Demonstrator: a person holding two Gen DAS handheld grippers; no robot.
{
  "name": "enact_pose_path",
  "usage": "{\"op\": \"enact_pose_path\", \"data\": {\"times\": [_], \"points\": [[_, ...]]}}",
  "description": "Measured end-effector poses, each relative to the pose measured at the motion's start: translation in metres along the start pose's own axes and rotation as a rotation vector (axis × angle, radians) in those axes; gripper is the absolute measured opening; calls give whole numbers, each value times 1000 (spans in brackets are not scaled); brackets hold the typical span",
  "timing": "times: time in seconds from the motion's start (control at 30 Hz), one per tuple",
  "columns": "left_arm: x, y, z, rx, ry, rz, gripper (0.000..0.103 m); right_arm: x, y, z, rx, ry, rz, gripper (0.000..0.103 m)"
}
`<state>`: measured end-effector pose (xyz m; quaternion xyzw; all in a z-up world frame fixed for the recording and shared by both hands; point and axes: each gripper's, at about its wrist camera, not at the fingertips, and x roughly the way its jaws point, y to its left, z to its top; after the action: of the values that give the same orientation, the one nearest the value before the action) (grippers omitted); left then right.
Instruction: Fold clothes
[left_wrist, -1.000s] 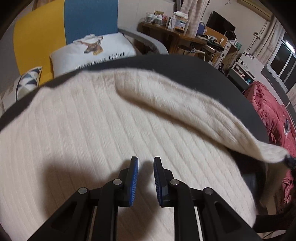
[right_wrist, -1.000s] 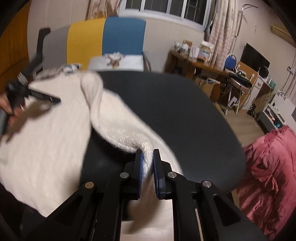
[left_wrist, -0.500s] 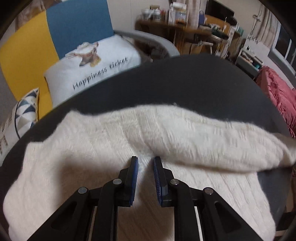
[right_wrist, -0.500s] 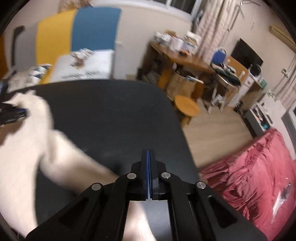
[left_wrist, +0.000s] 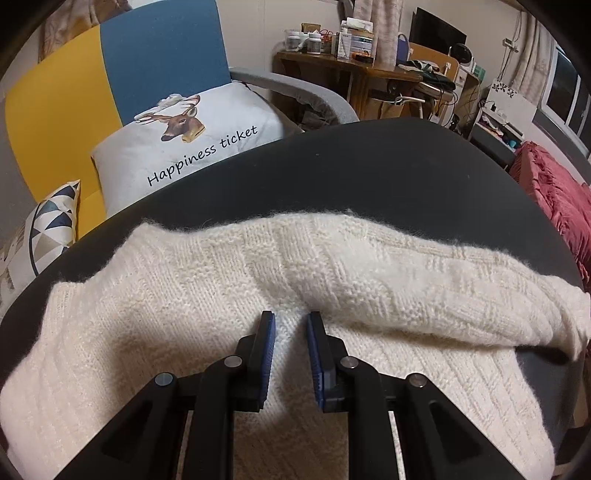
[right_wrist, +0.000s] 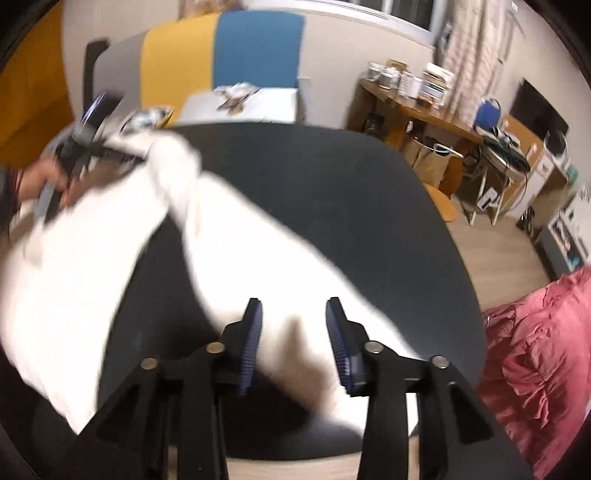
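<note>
**Left wrist view: sleeve laid across the sweater, one hand-held gripper letting go**

Left wrist view showed us the cream knit sweater (left_wrist: 229, 332) spread on the dark round bench (left_wrist: 369, 173), with one sleeve (left_wrist: 424, 291) lying across its upper part and its cuff reaching the bench's right edge. Our left hand-held gripper (left_wrist: 290, 325) hovered over the knit near the sleeve's root, its jaws narrow and gripping nothing that we could see.

Through the right wrist camera, blurred by motion, our right hand-held gripper (right_wrist: 293, 314) had its jaws opening; the white cloth lay under and between the fingers, but the pads were not pressing it.

We judged the step to be the folding-in of a sleeve, roughly the early middle of the job. The next move called for smoothing that sleeve flat inside the body's outline, then taking hold of the other side or the hem to fold again.

Around us stood a yellow and blue sofa (left_wrist: 110, 81) with a deer-print cushion (left_wrist: 192, 140), a cluttered wooden desk (left_wrist: 351, 70) and a red blanket (left_wrist: 554, 199). Nothing lay on the bench beside the sweater to block us; the overhanging cuff could slip off the edge.
</note>
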<state>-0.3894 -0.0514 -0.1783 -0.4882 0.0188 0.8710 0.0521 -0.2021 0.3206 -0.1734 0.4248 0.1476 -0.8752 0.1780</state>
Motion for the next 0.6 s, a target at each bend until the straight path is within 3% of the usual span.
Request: {"op": "enact_pose_path", "data": {"times": [0.17,0.33,0.37,0.43,0.5,0.53,0.57,0.6], "points": [[1,-1,0,-7,14,10,17,5,35,-29,-90,23,-31,43],[1,-2,0,-8,12,17,17,32,38,-33,-153,14,-86,48],[2,-2,0,-7,10,17,17,36,38,-32,-163,-6,-106,50],[2,-1,-1,-9,8,15,17,43,36,-28,-170,-17,-126,67],[2,-1,-1,-12,5,12,17,48,31,-23,-168,-3,-132,67],[2,-1,-1,-13,3,10,17,49,29,-18,-159,25,-128,64],[2,-1,-1,-14,1,11,17,49,29,-15,-167,35,-136,48],[2,-1,-2,-14,0,11,17,50,32,-12,-191,48,-146,7]]}}
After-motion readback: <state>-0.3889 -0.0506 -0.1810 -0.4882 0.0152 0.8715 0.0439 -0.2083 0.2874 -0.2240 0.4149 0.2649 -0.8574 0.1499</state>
